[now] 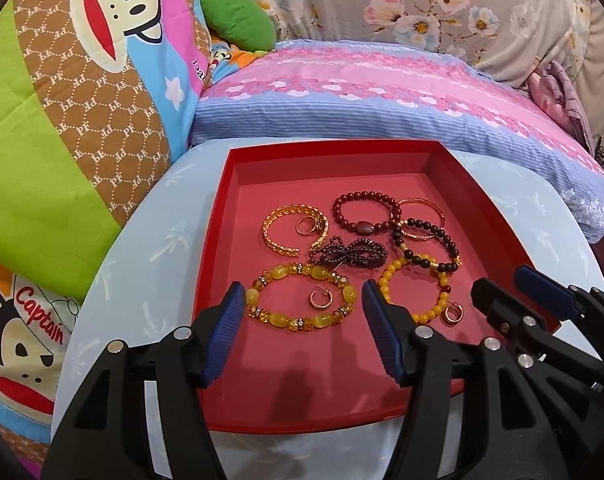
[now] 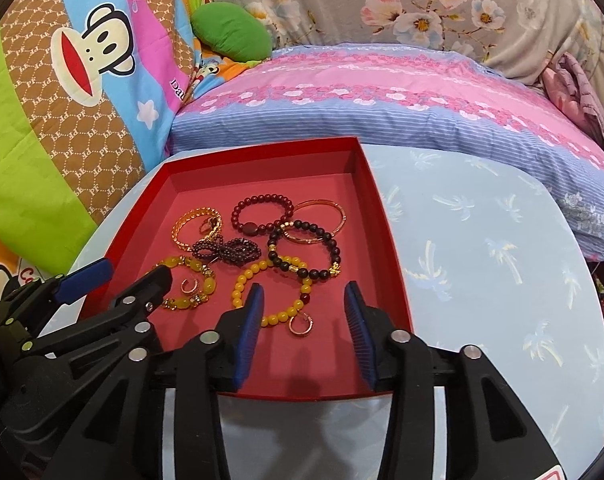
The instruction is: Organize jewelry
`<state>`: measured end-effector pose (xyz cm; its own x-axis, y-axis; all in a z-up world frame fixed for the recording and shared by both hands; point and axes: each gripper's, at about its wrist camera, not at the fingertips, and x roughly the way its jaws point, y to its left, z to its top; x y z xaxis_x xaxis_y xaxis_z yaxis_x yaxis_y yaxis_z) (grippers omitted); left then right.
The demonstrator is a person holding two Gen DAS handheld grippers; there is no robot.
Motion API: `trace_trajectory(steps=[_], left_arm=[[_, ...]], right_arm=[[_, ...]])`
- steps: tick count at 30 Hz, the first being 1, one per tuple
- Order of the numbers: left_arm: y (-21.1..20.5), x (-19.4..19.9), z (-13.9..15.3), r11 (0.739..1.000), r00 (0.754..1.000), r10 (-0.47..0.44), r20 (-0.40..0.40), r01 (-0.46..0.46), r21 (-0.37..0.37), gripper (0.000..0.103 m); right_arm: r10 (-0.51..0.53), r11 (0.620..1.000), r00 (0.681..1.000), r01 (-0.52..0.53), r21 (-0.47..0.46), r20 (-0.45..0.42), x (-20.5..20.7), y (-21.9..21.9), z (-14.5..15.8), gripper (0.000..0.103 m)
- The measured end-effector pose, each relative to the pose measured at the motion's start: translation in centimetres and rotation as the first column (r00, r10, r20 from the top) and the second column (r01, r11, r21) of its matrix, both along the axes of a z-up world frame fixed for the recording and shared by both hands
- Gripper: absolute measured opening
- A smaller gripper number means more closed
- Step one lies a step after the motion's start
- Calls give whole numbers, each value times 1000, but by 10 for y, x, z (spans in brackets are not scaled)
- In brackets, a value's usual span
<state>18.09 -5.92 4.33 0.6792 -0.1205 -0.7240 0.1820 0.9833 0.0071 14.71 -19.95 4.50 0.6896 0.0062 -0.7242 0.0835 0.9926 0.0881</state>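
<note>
The left gripper (image 1: 302, 300), black with ribbed blue pads, stood with its jaws apart and empty at the lower middle of its own view, framing the chunky yellow-and-amber beaded bracelet (image 1: 302, 300) and the small rose-gold hoop earring (image 1: 321, 300) lying inside that loop. The right gripper (image 2: 302, 304), likewise parted with nothing between its pads, hung over the round yellow bead bracelet (image 2: 270, 292) and a second hoop earring (image 2: 300, 325) touching its near edge. All the jewelry lay crowded in the shallow red cardboard tray (image 1: 437, 160) on the pale blue palm-print table (image 2: 481, 240). The dark purple twisted bead strand (image 1: 347, 254) and black bead bracelet (image 1: 429, 244) overlapped their neighbours, so I judged a pinch could drag two pieces together, or snag the earring. The grippers, just beside each other, might also collide.
</note>
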Motion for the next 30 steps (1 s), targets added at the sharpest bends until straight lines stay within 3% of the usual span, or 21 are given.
trace_trajectory(steps=[9, 11, 16, 30], left_arm=[[3, -13, 6, 1000, 1000, 6, 8, -6, -14, 63], [5, -17, 6, 1000, 1000, 18, 6, -18, -16, 68], [13, -27, 7, 998, 999, 42, -6, -43, -45, 72], [25, -59, 5, 996, 997, 73, -4, -73, -47, 85]], right_arm=[[-10, 1000, 1000, 11, -20, 23, -16, 1, 9, 48], [-18, 999, 999, 19, -28, 26, -21, 1, 11, 51], [-33, 999, 999, 34, -31, 41, -35, 0, 15, 63], [-56, 997, 997, 59, -58, 45, -69, 1, 17, 84]])
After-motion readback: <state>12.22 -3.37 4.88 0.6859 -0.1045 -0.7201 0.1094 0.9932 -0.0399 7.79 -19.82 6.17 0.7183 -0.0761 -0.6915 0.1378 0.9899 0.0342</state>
